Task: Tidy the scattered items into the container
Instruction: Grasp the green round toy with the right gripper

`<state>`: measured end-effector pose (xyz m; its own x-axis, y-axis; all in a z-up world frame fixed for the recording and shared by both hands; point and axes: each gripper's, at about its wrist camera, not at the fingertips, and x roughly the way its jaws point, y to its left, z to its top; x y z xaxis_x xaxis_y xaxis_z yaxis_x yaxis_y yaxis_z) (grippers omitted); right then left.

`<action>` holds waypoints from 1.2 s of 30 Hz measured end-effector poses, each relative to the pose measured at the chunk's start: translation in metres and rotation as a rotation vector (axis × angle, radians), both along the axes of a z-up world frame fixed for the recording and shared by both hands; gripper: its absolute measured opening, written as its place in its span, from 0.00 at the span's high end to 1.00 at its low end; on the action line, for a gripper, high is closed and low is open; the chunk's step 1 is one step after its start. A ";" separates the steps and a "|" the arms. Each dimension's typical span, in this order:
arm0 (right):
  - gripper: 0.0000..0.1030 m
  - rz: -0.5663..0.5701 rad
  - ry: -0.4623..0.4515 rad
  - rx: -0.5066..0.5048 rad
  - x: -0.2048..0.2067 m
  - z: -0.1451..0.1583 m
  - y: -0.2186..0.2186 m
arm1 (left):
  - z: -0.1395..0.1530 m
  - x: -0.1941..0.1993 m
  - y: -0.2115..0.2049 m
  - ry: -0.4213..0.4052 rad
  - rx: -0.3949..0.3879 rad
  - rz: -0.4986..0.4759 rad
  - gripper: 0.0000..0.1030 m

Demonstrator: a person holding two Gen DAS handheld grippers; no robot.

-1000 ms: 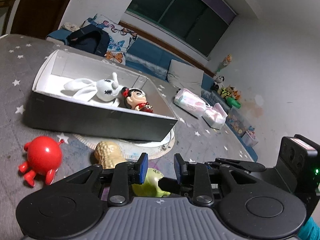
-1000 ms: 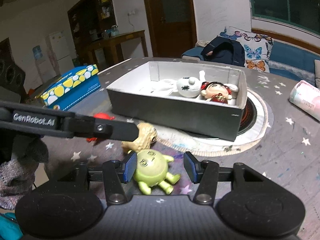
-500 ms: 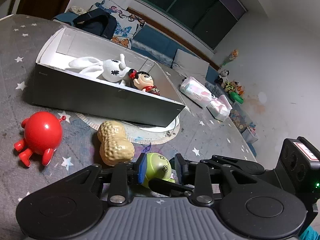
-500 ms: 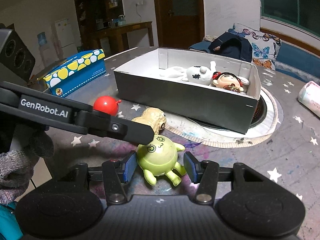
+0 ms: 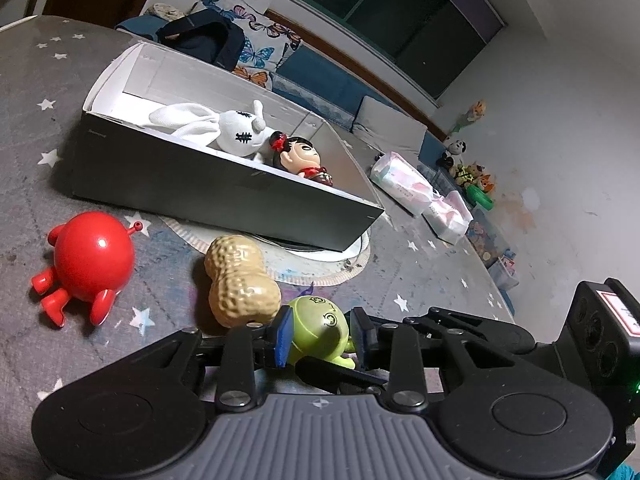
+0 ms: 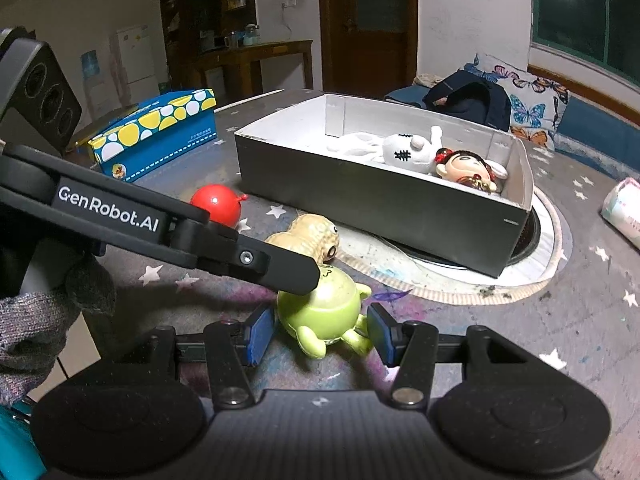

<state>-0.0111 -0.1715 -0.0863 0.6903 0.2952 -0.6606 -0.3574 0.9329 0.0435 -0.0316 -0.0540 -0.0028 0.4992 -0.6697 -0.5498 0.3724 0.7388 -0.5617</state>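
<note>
A green round toy (image 5: 318, 330) (image 6: 324, 306) lies on the grey starred table between the fingers of both grippers. My left gripper (image 5: 322, 334) has its pads close on either side of the toy's head. My right gripper (image 6: 320, 336) is open, its pads beside the toy's body with gaps. A peanut toy (image 5: 240, 280) (image 6: 308, 240) and a red round toy (image 5: 90, 264) (image 6: 216, 208) lie loose beside it. The grey box (image 5: 224, 196) (image 6: 380, 204) holds a white plush rabbit (image 5: 228, 128) (image 6: 400, 152) and a doll (image 5: 304, 160) (image 6: 468, 168).
A blue and yellow tissue box (image 6: 152, 136) stands at the table's far left. Pink-white packets (image 5: 420, 192) lie past the box on the right. A round mat (image 6: 540, 248) lies under the box. A sofa with butterfly cushions (image 5: 248, 40) is behind the table.
Both grippers have moved forward and down around the green toy. The left fingers have come closer on its head; the right fingers now reach alongside its body.
</note>
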 end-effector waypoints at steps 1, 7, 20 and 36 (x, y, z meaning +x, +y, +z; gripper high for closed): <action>0.49 0.002 -0.002 -0.003 0.000 0.000 0.001 | 0.000 0.000 0.000 0.002 -0.001 0.003 0.67; 0.50 0.008 -0.018 -0.038 0.001 -0.002 0.007 | 0.001 -0.001 0.001 0.013 -0.011 -0.005 0.66; 0.53 -0.016 -0.017 -0.028 0.004 -0.007 0.001 | -0.005 0.006 0.003 0.061 -0.020 0.011 0.66; 0.52 -0.041 -0.027 -0.010 0.012 -0.010 0.000 | -0.013 0.012 -0.002 0.106 -0.032 0.060 0.66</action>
<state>0.0007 -0.1716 -0.0962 0.7194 0.2600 -0.6441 -0.3200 0.9471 0.0249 -0.0191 -0.0555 -0.0161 0.4790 -0.6587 -0.5803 0.2658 0.7388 -0.6193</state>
